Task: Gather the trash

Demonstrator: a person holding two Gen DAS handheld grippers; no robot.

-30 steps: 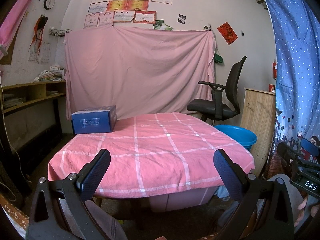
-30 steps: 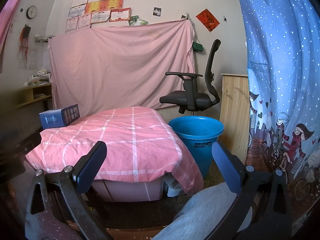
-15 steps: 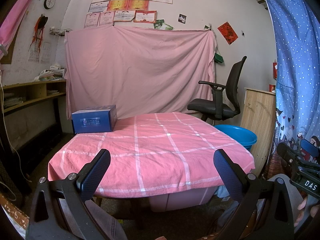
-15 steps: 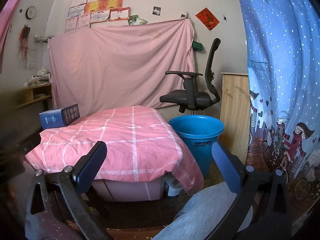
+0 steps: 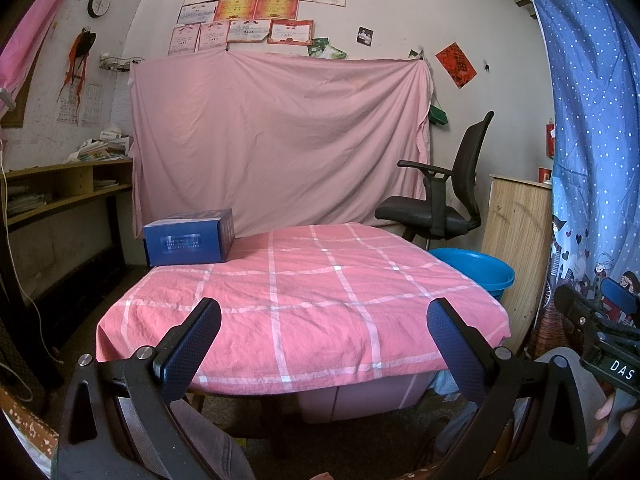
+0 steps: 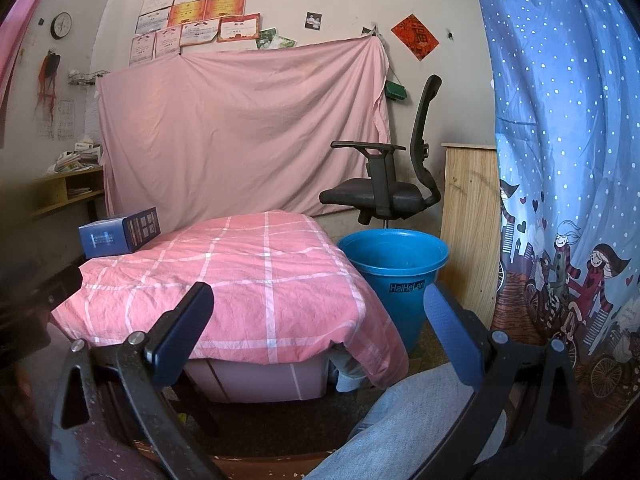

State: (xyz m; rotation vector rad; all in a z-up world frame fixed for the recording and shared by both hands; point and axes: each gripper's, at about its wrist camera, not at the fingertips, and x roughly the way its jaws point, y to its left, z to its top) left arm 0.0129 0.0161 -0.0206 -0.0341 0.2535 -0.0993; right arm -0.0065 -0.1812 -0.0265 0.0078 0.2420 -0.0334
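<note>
The only loose thing that could be taken as trash is the dark blue box [image 5: 188,237], which is set at the far left corner of the pink checked tablecloth [image 5: 312,300], lying on its long side with that long axis running roughly across the left wrist view; whether it is meant as the trash cannot be told, and no scraps or wrappers are seen on the cloth. From the left gripper [image 5: 323,322] the box is found ahead and to the left, well apart; from the right gripper [image 6: 318,310] it is found ahead and further to the left [image 6: 120,236], across the whole table, so the left hand is judged the nearer one for a reach. Both grippers are held low before the near edge of the table with their jaws spread wide and nothing between them. The blue bucket [image 6: 394,268] is stood on the floor just beside the right side of the table, near the right gripper; only part of its inside is shown, and nothing is seen in it. Behind it a black office chair [image 6: 384,196] and a wooden board [image 6: 468,232] are placed.
</note>
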